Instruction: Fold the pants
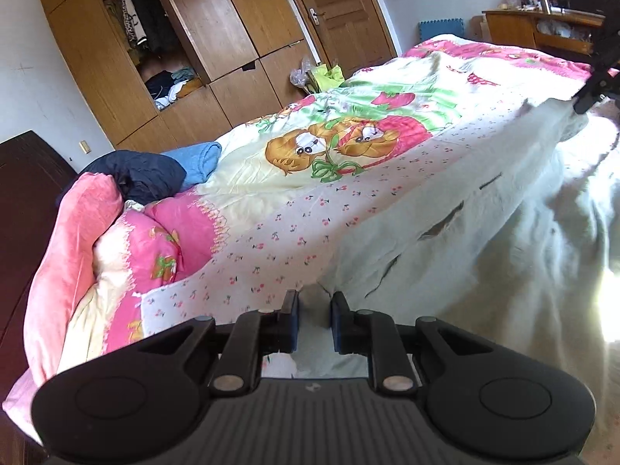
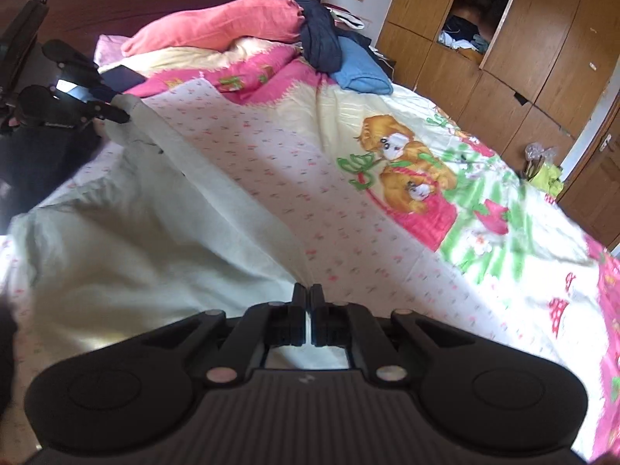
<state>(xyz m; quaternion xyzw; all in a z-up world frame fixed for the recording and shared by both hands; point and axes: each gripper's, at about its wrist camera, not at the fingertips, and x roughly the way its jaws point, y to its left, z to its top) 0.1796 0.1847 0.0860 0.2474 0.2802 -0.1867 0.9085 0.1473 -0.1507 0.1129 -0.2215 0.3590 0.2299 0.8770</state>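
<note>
Pale mint pants [image 1: 465,232] hang stretched between my two grippers above the bed, their lower part draped on the quilt. At the bottom of the left wrist view, my left gripper [image 1: 314,306] is shut on one bunched end of the waist edge. The right gripper [image 1: 585,97] shows at the far right, pinching the other end. In the right wrist view, my right gripper [image 2: 309,294] has its pads tight on a thin fold of the pants [image 2: 155,232]. The left gripper [image 2: 120,114] holds the far corner at upper left.
The bed carries a quilt [image 1: 348,143] with cartoon prints. Pink pillows [image 1: 77,240], a dark garment [image 1: 139,174] and a blue folded cloth [image 1: 201,159] lie at its head. A wooden wardrobe [image 1: 217,38] stands open beyond, beside a door [image 1: 341,7] and a desk [image 1: 542,27].
</note>
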